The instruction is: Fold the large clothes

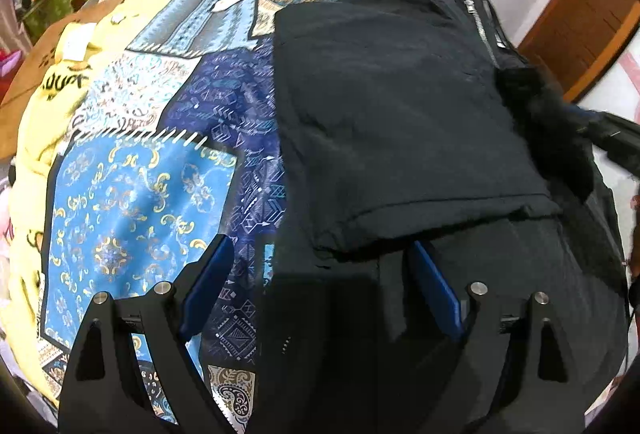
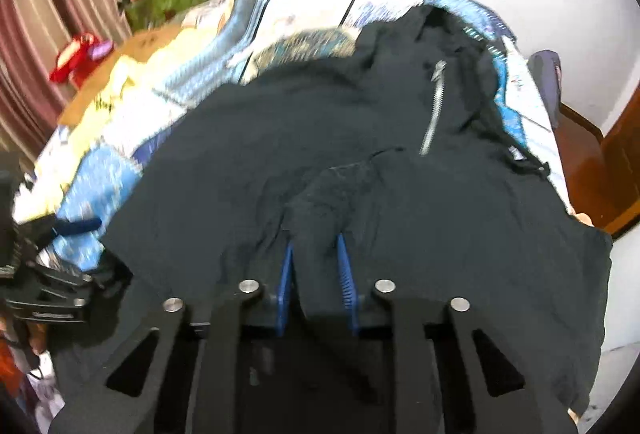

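Note:
A large black jacket (image 1: 400,106) with a silver zipper (image 1: 480,30) lies on a patchwork bed cover (image 1: 140,194), one part folded over the rest. My left gripper (image 1: 320,254) is open at the jacket's near left edge, blue pads wide apart, holding nothing. In the right wrist view the jacket (image 2: 360,122) spreads across the bed, zipper (image 2: 434,110) at the far side. My right gripper (image 2: 316,246) is shut on a raised bunch of the jacket's black cloth. The left gripper (image 2: 60,274) shows at the left edge of that view.
A yellow printed cloth (image 1: 52,82) lies at the bed's left side. A wooden bed frame (image 1: 580,26) stands at the right by a white wall. Clutter and a striped curtain (image 2: 52,14) are at the far left, with red items (image 2: 76,54) on a brown surface.

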